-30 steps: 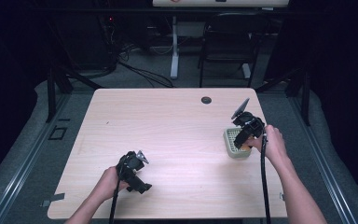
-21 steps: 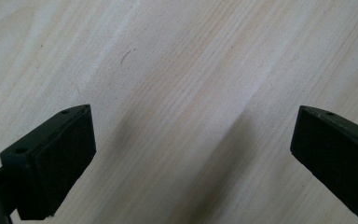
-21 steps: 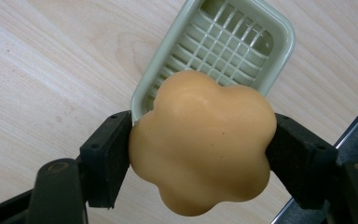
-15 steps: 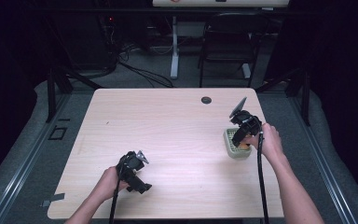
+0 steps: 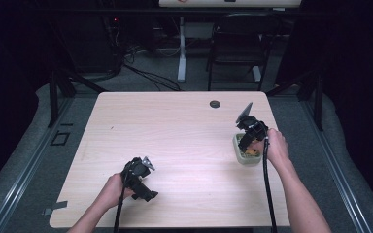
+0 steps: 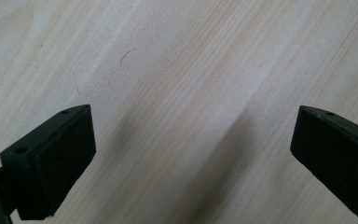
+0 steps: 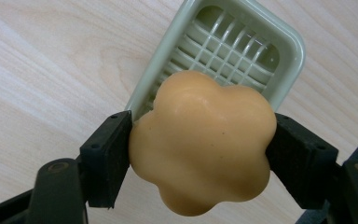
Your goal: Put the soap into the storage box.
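An orange flower-shaped soap (image 7: pixel 200 144) is clamped between the two black pads (image 7: pixel 107 158) of my right gripper (image 7: pixel 199 154), which is shut on it. Just behind and below it lies a pale green soap dish (image 7: pixel 289 51) with a gridded bottom. From above, my right gripper (image 5: pixel 249 145) hangs over that dish (image 5: pixel 238 156) at the table's right side, with the soap (image 5: pixel 251 152) partly hidden. My left gripper (image 5: pixel 148 195) rests near the front left, its jaws wide apart over bare wood (image 6: pixel 182 116), nothing between them.
The light wooden table (image 5: pixel 175 131) has a small dark round grommet (image 5: pixel 215 104) near its far edge. Beyond the table stand a black chair (image 5: pixel 238 43), a desk leg and floor cables. Dark floor rails flank both sides.
My right gripper has sunk a little with the soap, closer over the green dish. The left gripper has stayed where it was.
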Demonstrator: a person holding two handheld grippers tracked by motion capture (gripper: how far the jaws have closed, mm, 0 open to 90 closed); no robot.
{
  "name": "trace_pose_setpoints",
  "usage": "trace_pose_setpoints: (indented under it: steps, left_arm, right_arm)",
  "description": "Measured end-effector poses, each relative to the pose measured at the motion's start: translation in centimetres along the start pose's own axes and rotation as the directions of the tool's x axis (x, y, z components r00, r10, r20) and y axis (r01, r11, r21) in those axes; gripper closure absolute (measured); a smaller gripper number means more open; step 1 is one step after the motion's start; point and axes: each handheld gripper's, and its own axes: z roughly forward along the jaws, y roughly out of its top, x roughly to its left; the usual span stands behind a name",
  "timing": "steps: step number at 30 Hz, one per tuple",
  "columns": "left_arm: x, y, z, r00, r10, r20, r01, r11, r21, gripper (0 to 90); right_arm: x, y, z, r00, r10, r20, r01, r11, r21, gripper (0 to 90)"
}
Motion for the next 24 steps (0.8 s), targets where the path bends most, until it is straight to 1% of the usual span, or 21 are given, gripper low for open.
trace_pose_setpoints:
  steps: [3, 8, 9, 12, 13, 14, 15, 16, 17, 18, 20, 21, 22, 24]
  left_arm:
    - [0.0, 0.0, 0.0, 1.0, 0.002, 0.001, -0.002, 1.0, 0.001, 0.0]
    - [0.0, 0.0, 0.0, 1.0, 0.002, 0.002, -0.002, 1.0, 0.001, 0.0]
    - [0.0, 0.0, 0.0, 1.0, 0.002, 0.002, -0.002, 1.0, 0.001, 0.0]
    - [0.0, 0.0, 0.0, 1.0, 0.005, 0.002, -0.005, 1.0, 0.003, 0.0]
    - [0.0, 0.0, 0.0, 1.0, 0.006, 0.001, -0.006, 1.0, 0.004, 0.0]
    - [0.0, 0.0, 0.0, 1.0, 0.005, 0.0, -0.005, 1.0, 0.004, 0.0]
    - [0.0, 0.0, 0.0, 1.0, 0.004, 0.001, -0.004, 1.0, 0.004, 0.0]
    - [0.0, 0.0, 0.0, 1.0, 0.005, 0.0, -0.005, 1.0, 0.004, 0.0]
    - [0.0, 0.0, 0.0, 1.0, 0.004, 0.001, -0.004, 1.0, 0.004, 0.0]
    - [0.0, 0.0, 0.0, 1.0, 0.004, 0.001, -0.004, 1.0, 0.004, 0.0]
    - [0.0, 0.0, 0.0, 1.0, 0.006, 0.001, -0.006, 1.0, 0.005, 0.0]
    - [0.0, 0.0, 0.0, 1.0, 0.005, 0.0, -0.005, 1.0, 0.004, 0.0]
    - [0.0, 0.0, 0.0, 1.0, 0.007, 0.0, -0.007, 1.0, 0.004, 0.0]
    - [-0.1, 0.0, 0.0, 1.0, 0.006, 0.0, -0.006, 1.0, 0.004, 0.0]
  right_arm:
    - [0.0, 0.2, 0.6, 0.9999, 0.008, -0.01, -0.007, 1.0, 0.011, 26.9]
    - [-0.1, 0.3, 1.1, 1.0, 0.006, 0.0, -0.006, 1.0, 0.014, 26.9]
    - [-0.1, 0.3, 1.2, 0.9999, 0.015, 0.001, -0.015, 1.0, 0.012, 26.9]
    - [-0.3, 0.4, 1.5, 0.9999, 0.017, -0.003, -0.017, 1.0, 0.016, 26.9]
    - [-0.3, 0.4, 1.6, 0.9997, 0.024, 0.0, -0.024, 0.999, 0.023, 26.9]
    - [-0.4, 0.4, 1.7, 0.9995, 0.032, -0.003, -0.032, 0.999, 0.019, 26.9]
    - [-0.5, 0.4, 1.8, 0.9997, 0.025, 0.001, -0.025, 0.999, 0.039, 26.9]
    - [-0.5, 0.3, 2.0, 0.9996, 0.028, 0.002, -0.028, 0.999, 0.034, 26.9]
    - [-0.5, 0.3, 2.0, 0.9997, 0.025, 0.004, -0.025, 0.999, 0.042, 26.9]
    - [-0.5, 0.2, 2.1, 0.9994, 0.033, 0.006, -0.033, 0.999, 0.032, 26.8]
    - [-0.5, 0.2, 2.2, 0.9994, 0.035, 0.003, -0.035, 0.999, 0.032, 26.9]
    - [-0.5, 0.2, 2.2, 0.9995, 0.032, -0.001, -0.032, 0.999, 0.038, 26.8]
    - [-0.5, 0.3, 2.0, 0.9999, 0.015, 0.007, -0.015, 0.998, 0.06, 26.8]
    - [-0.5, 0.3, 2.0, 0.9999, 0.016, 0.005, -0.016, 0.998, 0.061, 26.8]
